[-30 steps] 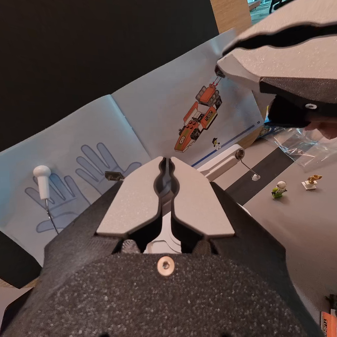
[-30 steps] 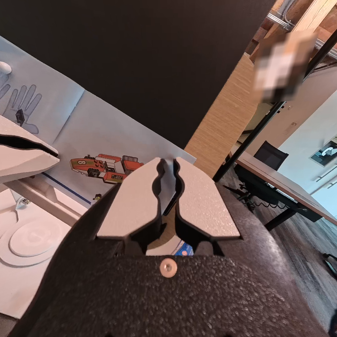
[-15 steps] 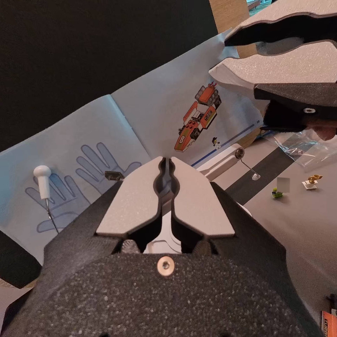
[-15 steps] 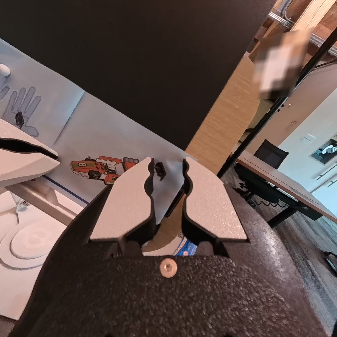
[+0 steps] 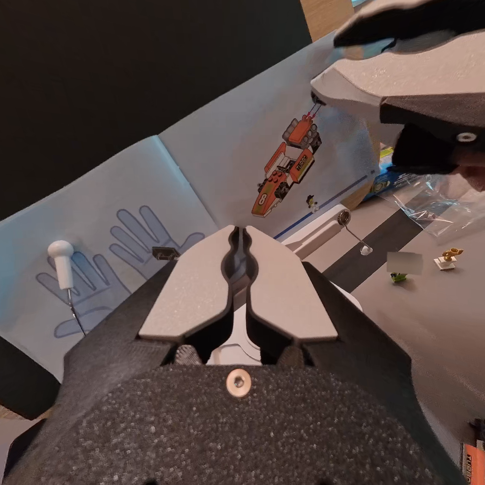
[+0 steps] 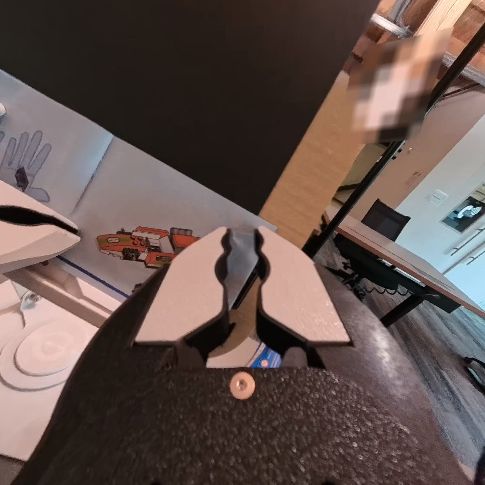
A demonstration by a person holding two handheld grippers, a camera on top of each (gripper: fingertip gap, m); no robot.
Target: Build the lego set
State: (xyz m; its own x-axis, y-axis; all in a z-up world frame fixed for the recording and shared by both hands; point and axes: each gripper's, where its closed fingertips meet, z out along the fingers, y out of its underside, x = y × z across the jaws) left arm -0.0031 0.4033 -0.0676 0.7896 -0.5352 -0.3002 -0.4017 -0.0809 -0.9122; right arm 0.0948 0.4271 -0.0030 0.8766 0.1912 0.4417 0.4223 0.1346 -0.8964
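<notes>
Left gripper (image 5: 240,231) pinched shut as before, nothing seen between fingers; right gripper (image 6: 241,231) narrowed since half a second ago, now nipping the booklet (image 5: 236,162) page edge, booklet propped open on stand (image 5: 315,233), minifigure (image 5: 399,277) and trophy (image 5: 450,258) on table (image 5: 420,315) beyond.
</notes>
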